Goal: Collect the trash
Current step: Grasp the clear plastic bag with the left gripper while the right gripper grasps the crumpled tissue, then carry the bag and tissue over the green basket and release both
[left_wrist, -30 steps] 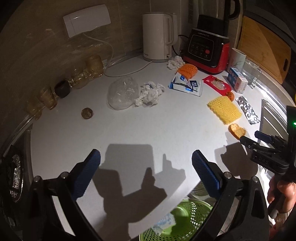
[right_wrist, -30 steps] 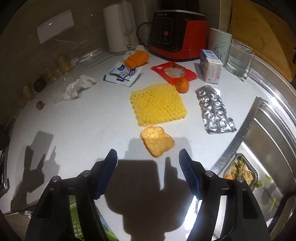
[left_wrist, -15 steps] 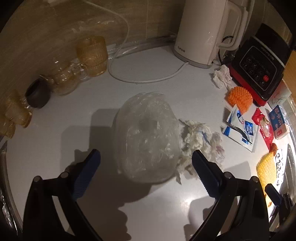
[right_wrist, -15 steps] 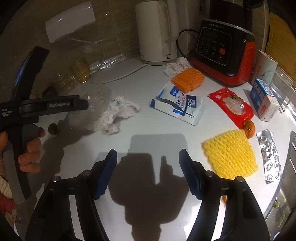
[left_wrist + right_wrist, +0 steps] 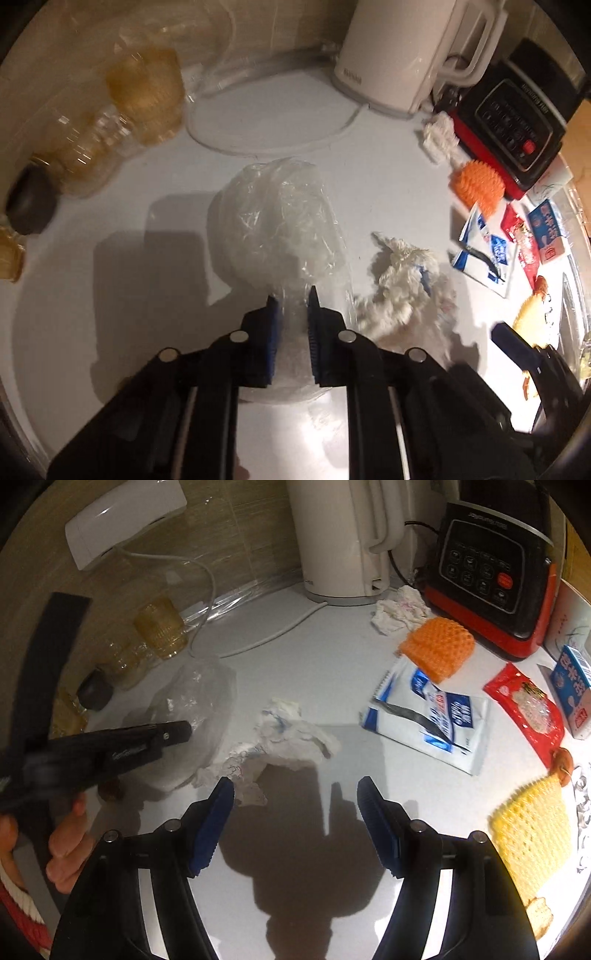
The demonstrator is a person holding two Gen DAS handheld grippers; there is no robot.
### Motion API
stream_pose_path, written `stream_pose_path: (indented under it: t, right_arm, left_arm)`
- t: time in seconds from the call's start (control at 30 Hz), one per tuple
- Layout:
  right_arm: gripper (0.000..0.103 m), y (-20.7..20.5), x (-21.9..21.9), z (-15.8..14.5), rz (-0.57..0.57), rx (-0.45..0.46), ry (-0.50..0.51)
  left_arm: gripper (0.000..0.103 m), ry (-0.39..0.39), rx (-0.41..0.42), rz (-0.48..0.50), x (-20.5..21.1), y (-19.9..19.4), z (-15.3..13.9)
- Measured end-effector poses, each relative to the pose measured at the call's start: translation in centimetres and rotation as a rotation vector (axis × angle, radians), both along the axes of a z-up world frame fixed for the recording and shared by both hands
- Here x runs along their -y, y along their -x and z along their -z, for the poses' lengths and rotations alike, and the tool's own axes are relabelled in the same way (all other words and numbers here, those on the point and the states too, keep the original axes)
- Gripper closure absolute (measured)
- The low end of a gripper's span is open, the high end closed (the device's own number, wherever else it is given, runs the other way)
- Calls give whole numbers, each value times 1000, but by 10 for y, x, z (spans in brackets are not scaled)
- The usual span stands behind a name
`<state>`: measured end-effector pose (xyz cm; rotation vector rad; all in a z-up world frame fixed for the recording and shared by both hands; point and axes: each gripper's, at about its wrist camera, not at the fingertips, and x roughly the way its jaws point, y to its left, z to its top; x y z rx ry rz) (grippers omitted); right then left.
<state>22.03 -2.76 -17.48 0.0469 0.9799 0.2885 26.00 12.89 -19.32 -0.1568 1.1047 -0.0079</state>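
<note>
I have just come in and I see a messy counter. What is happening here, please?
A person is clearing trash from a white counter with a gripper in each hand. The left gripper is closing its jaws on a crumpled clear plastic bag, which sits between the pads. The right gripper is open and empty, hovering near a crumpled tissue. Wrappers, foam nets and another tissue lie on the counter, not yet collected.
</note>
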Motion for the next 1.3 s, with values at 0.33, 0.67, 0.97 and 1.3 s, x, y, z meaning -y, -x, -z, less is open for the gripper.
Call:
stream_pose_path:
  t: [0.33,0.67,0.97,1.3]
  right_arm:
    - [29,-22,-23,-5,64,-48,-130]
    - [60,-54,-47,26,177,-130,49]
    - [78,2,-19,3,168,-108,-6]
    - [77,184,70,-55,223,6,80]
  left_arm:
    - [89,1,97,-36,-49,44,-41]
    - [89,-15,104,-22,-62,74,-49]
    - [89,-31,123,38,-31,110,-65]
    - [89,-5,132,224,60,221,-81]
